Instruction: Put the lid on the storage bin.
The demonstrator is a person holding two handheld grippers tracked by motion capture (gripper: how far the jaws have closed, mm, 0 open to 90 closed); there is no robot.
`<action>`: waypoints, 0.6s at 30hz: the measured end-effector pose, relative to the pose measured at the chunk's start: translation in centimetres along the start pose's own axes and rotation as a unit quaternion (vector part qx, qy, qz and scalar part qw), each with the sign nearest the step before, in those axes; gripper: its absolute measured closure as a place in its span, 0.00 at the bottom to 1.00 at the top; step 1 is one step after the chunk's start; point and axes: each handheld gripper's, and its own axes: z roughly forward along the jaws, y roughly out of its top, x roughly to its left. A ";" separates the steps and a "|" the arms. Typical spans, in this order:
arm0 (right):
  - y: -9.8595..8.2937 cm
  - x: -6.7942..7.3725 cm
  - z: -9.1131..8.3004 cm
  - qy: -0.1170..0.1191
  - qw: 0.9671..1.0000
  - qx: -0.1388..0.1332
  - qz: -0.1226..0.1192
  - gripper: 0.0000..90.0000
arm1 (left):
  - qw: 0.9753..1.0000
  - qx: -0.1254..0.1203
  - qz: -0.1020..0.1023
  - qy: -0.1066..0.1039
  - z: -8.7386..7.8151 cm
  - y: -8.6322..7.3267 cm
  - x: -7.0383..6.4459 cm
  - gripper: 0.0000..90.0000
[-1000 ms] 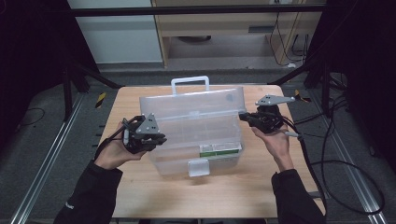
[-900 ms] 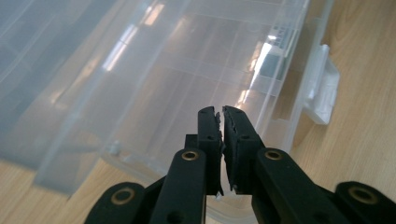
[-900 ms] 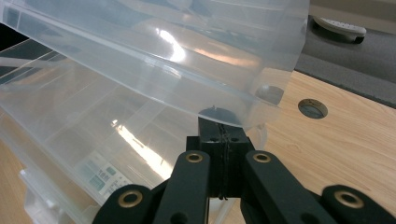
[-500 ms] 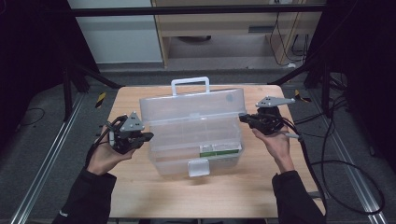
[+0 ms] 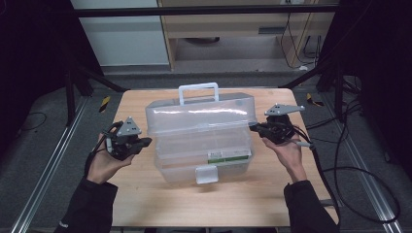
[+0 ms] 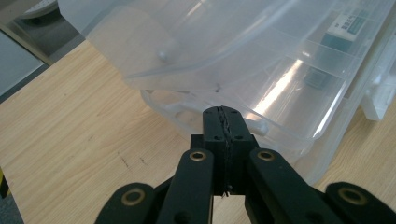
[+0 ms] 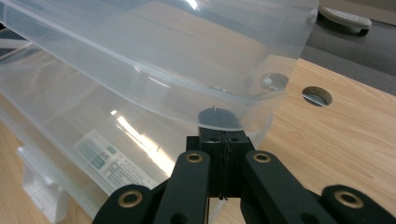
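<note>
Box mid-table, grippers at both ends

Box point(image 5: 201, 136) of clear plastic sits in the middle of the table point(image 5: 145, 194), its white handle point(image 5: 198, 92) standing up at the far side and its white latch point(image 5: 206, 174) on the near face. Its lid point(image 5: 199, 116) is tilted, raised above the lower tray, as both gripper views show from the ends. A label point(image 5: 228, 155) with green print sits on the near face towards the right.

Left gripper point(image 5: 144, 142) is held just off the box's left end, apart from it in the high view. In the left gripper view its jaws are pressed flat together with nothing between them, the tip point(image 6: 223, 114) pointing at the lower tray's end under the raised lid point(image 6: 187, 42).

Right gripper point(image 5: 252, 127) is at the box's right end, its tip at the lid's edge. In the right gripper view the jaws are likewise closed together, and the tip point(image 7: 219, 128) sits just under the rim of the lid point(image 7: 163, 60); whether it touches the plastic I cannot tell. A round hole point(image 7: 317, 95) shows in the tabletop beyond.
</note>
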 end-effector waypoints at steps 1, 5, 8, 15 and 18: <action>-0.2 0.0 0.0 -0.004 1.000 0.001 0.000 1.00 | 1.000 0.001 0.000 -0.001 0.0 -0.1 0.0 0.99; -0.7 0.0 -0.2 -0.011 1.000 0.005 0.001 1.00 | 1.000 0.001 -0.001 0.000 0.0 -0.3 0.0 0.99; -1.3 -0.1 -0.4 -0.016 1.000 0.010 0.000 1.00 | 1.000 0.002 -0.003 0.000 0.0 -0.5 0.0 0.99; -2.5 -0.1 -0.4 -0.020 1.000 0.015 0.002 1.00 | 1.000 0.003 -0.002 -0.005 0.5 -1.0 -0.3 0.99; -2.8 0.0 -0.3 -0.022 1.000 0.018 -0.001 1.00 | 1.000 0.005 -0.003 -0.006 0.5 -1.3 -0.3 0.99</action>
